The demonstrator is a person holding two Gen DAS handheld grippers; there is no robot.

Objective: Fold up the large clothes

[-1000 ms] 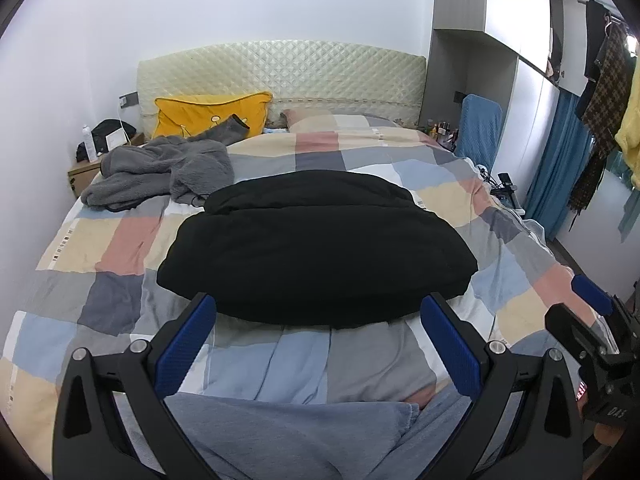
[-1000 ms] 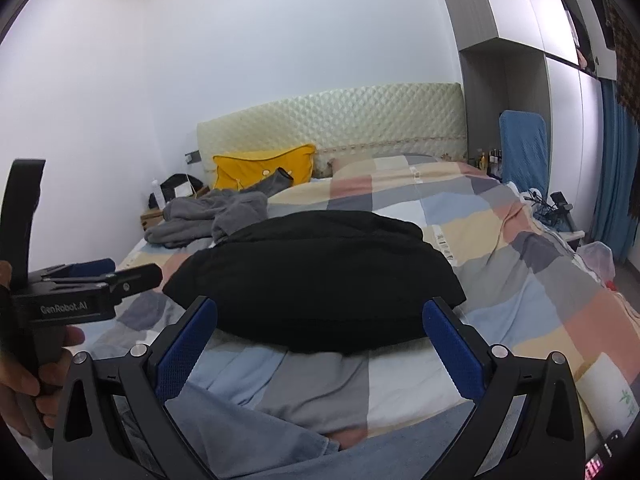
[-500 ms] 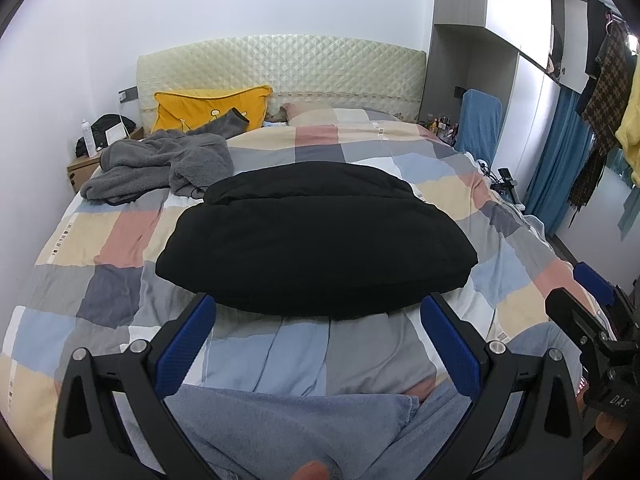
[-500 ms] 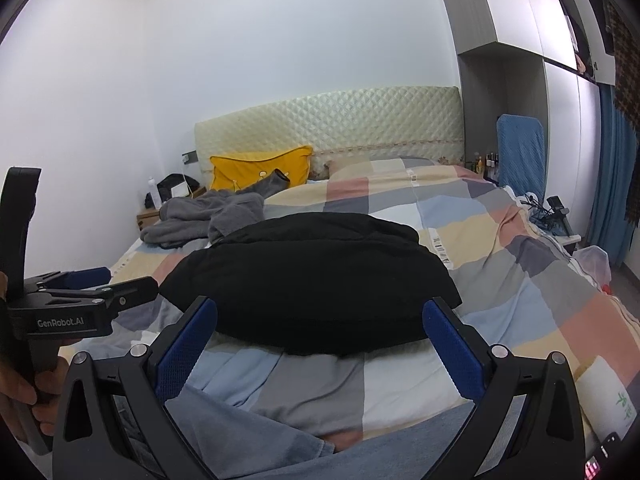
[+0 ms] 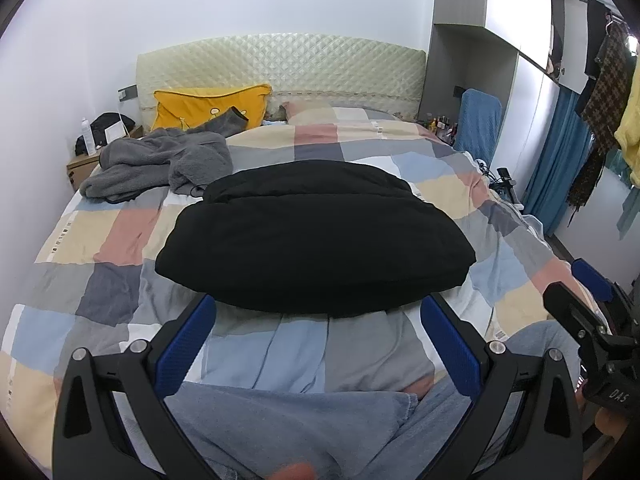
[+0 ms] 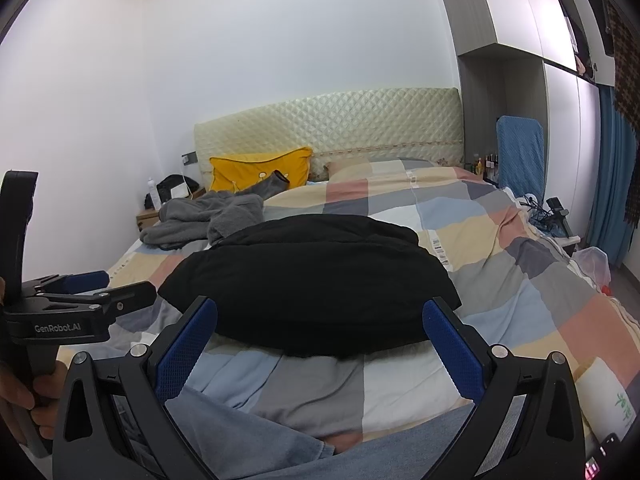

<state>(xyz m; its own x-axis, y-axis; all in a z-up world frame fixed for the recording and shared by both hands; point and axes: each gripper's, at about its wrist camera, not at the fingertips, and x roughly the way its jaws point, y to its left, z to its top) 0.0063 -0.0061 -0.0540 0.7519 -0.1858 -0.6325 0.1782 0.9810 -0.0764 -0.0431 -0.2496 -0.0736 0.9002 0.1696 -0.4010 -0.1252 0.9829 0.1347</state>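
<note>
The left gripper (image 5: 318, 340) is held wide apart, its blue pads (image 5: 185, 346) spread to either side of the view, and nothing is gripped between them. It is raised over the near edge of the bed (image 5: 120, 236), above grey-blue cloth (image 5: 288, 428) at the bottom of the view; no contact with that cloth can be made out. In the right wrist view the same gripper (image 6: 92, 292) is seen from the side at the left edge, and its two fingers are parted there as well, with a hand (image 6: 16, 404) wrapped round its handle.

The right gripper (image 6: 320, 344) is likewise fully spread, its blue pads (image 6: 454, 350) well apart, and nothing is held. It is seen again at the right edge of the left wrist view (image 5: 580, 292), clear of the bedding.

A black garment (image 5: 316, 236) is laid folded in a broad, rounded block across the middle of the checked duvet (image 5: 436, 168), beyond both grippers and untouched by them. A second folded layer is seen at its far edge.

A grey fleece (image 5: 160, 164) is heaped near the head of the bed on the left, just beside the black garment's far corner. A yellow pillow (image 5: 200, 106) is propped against the quilted headboard (image 5: 280, 64) behind it.
</note>
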